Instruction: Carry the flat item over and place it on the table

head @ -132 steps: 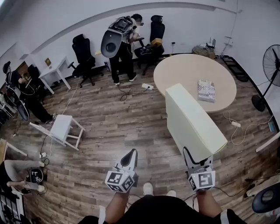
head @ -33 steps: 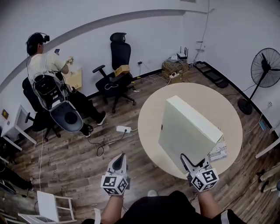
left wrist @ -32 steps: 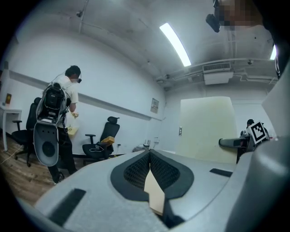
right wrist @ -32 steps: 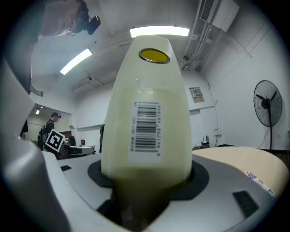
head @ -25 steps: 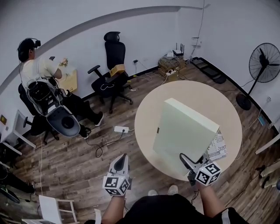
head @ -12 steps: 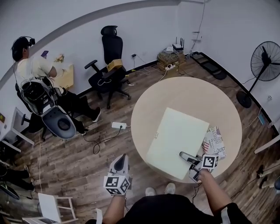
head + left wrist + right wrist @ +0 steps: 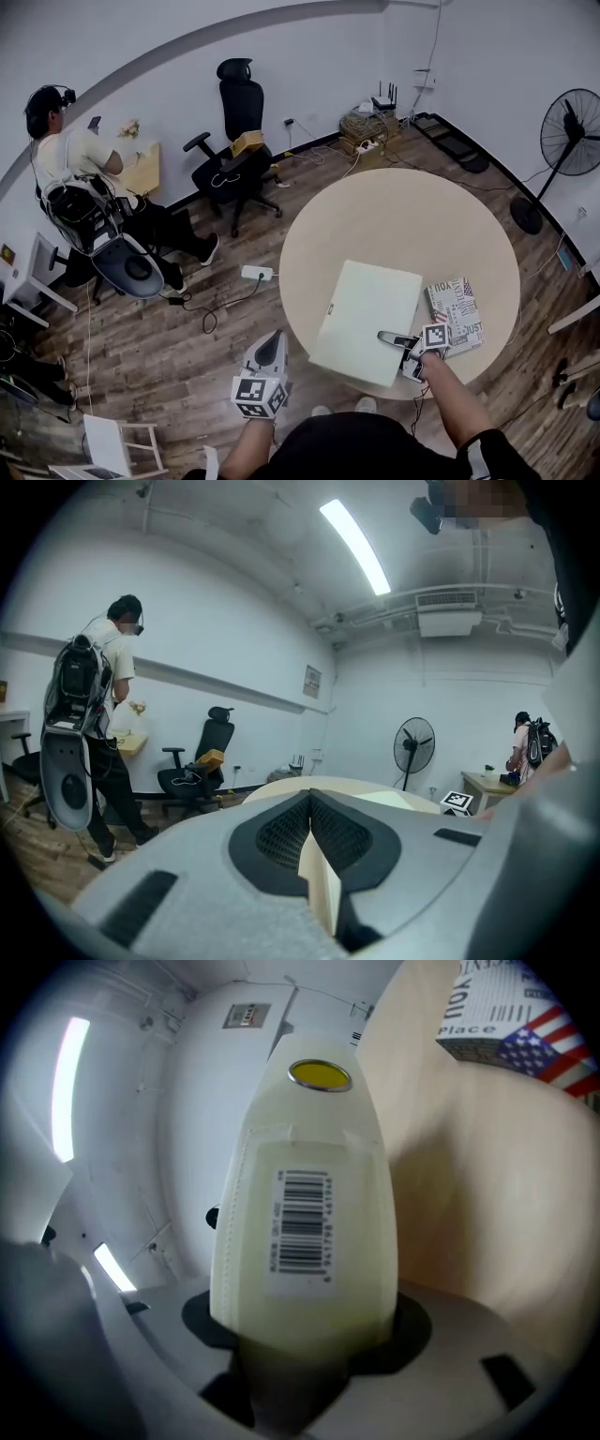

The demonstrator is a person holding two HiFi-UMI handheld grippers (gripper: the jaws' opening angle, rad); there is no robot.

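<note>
The pale cream flat rectangular slab [image 7: 367, 319], held on edge a second ago, has been laid flat on the round beige table [image 7: 403, 216], beside a printed booklet [image 7: 457, 314]. Its near edge is still clamped by the right gripper [image 7: 392, 338], so only release is judged to remain. The left gripper [image 7: 270, 349] is kept closed on nothing, off the table.

Bright, even room light, and a long white ceiling strip lamp [image 7: 356, 547] flared in the left gripper view. The head view's lens bowed the plain white wall [image 7: 187, 56] into a curve, and black corners ringed both gripper views. Up close, the pale cream flat box [image 7: 309, 1194] was soft and blurred, casting a dull shadow on the round beige wooden table [image 7: 506, 1241].
</note>
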